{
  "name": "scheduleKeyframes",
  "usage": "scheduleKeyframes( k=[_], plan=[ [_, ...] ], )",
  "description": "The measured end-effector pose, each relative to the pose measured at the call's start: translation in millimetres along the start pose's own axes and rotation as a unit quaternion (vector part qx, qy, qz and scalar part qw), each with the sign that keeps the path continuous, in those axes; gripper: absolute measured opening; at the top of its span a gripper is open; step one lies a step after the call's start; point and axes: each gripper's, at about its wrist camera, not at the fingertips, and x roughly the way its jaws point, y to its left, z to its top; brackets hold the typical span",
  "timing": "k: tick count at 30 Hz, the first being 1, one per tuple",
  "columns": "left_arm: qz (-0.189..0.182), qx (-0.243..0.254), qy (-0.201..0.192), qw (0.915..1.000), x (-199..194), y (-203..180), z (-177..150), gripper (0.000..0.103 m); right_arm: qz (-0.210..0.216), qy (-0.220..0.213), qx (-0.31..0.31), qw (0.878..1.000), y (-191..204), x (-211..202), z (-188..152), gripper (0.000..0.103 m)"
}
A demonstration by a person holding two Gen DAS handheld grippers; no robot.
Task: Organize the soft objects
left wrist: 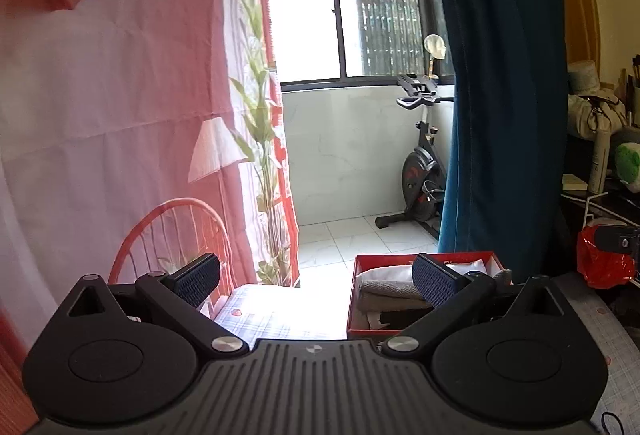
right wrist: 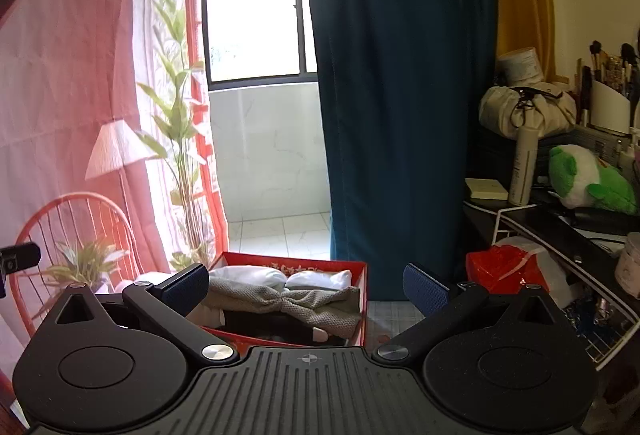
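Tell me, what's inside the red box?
Soft folded things fill the red box: white cloths at the back, a grey knit piece pinched like a bow, and something black in front. Whatever lies under them is covered.

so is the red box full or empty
Nearly full: the open red cardboard box holds white cloth bundles, a knotted grey knit piece and dark fabric up to its rim.

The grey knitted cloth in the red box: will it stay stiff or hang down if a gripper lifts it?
The grey knitted cloth is pinched at its middle and sags over the other items, so it will probably droop. It looks light.
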Motion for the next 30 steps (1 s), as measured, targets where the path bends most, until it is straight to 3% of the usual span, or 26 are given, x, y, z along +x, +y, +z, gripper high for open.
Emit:
scheduleKeyframes(
  k=[7,30],
  plan=[
    [0.000,-0.039,0.017,0.9991,-1,16,0,0.103,0.003,-0.008,0.008,1.000,-3,-14,4,0.103],
    [-0.022,-0.016,0.024,0.9993,6,5,-3,0.103,0.014,0.005,0.002,1.000,6,-6,1,0.103]
  ],
)
